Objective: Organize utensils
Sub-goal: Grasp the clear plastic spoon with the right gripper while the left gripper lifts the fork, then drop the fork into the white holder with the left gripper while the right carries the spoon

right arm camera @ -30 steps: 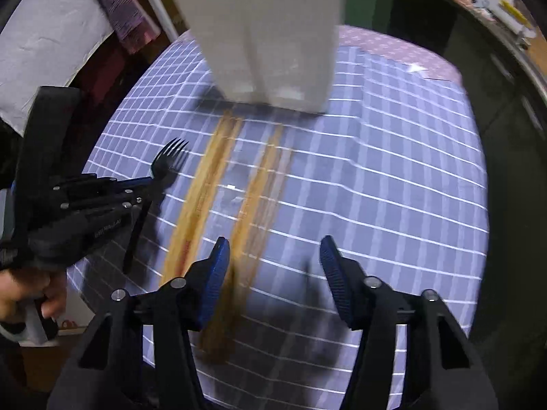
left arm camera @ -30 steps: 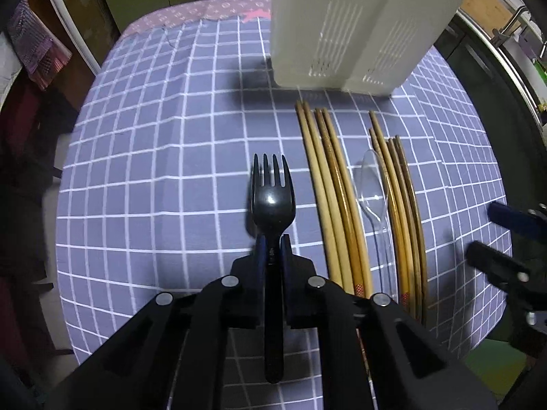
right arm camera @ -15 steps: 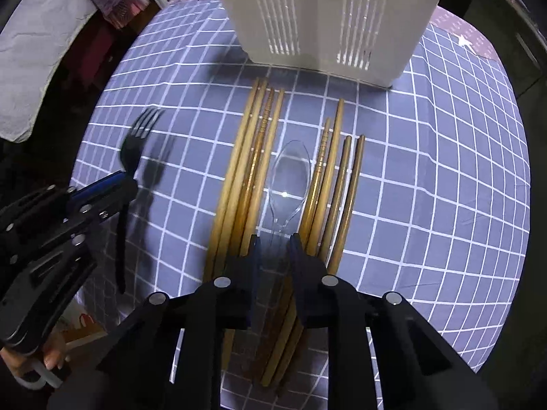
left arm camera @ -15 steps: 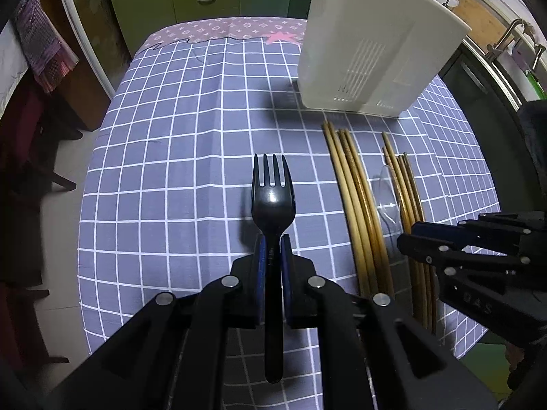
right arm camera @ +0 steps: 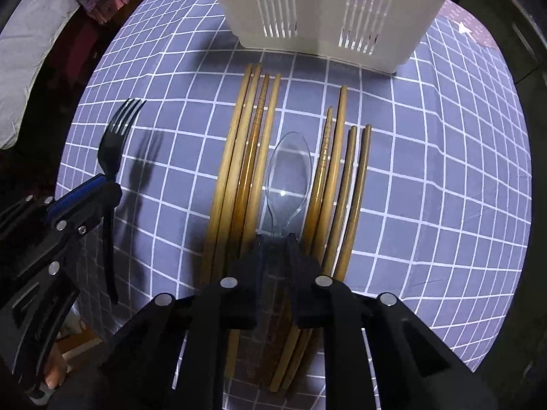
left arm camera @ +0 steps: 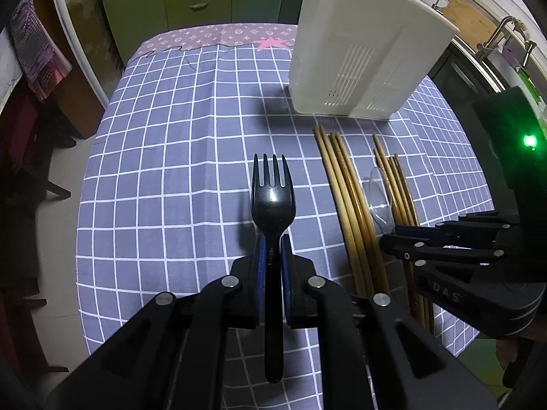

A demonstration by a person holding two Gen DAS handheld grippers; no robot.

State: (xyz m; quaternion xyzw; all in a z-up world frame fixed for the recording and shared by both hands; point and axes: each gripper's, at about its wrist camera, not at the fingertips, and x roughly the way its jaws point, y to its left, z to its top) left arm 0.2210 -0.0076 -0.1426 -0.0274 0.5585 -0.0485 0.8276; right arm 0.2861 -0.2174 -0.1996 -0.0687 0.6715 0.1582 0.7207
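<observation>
The clear spoon (right arm camera: 289,174) lies mid-frame between two bundles of chopsticks (right arm camera: 246,157), and the right gripper (right arm camera: 273,239) has just been closing its jaws on the spoon's neck. The left gripper (left arm camera: 271,249) is clamped on a black fork (left arm camera: 272,198). Next, I judge, lift the spoon straight up toward the white holder (right arm camera: 328,10) at top.

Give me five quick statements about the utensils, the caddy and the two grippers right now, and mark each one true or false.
1. The left gripper is shut on the black fork. True.
2. The clear spoon lies between two groups of chopsticks. True.
3. The white caddy lies tipped on its side. False: it stands upright on the tablecloth.
4. The right gripper holds chopsticks. False: it is closed on the spoon's handle.
5. The fork is inside the caddy. False: the gripper holds it above the cloth.
</observation>
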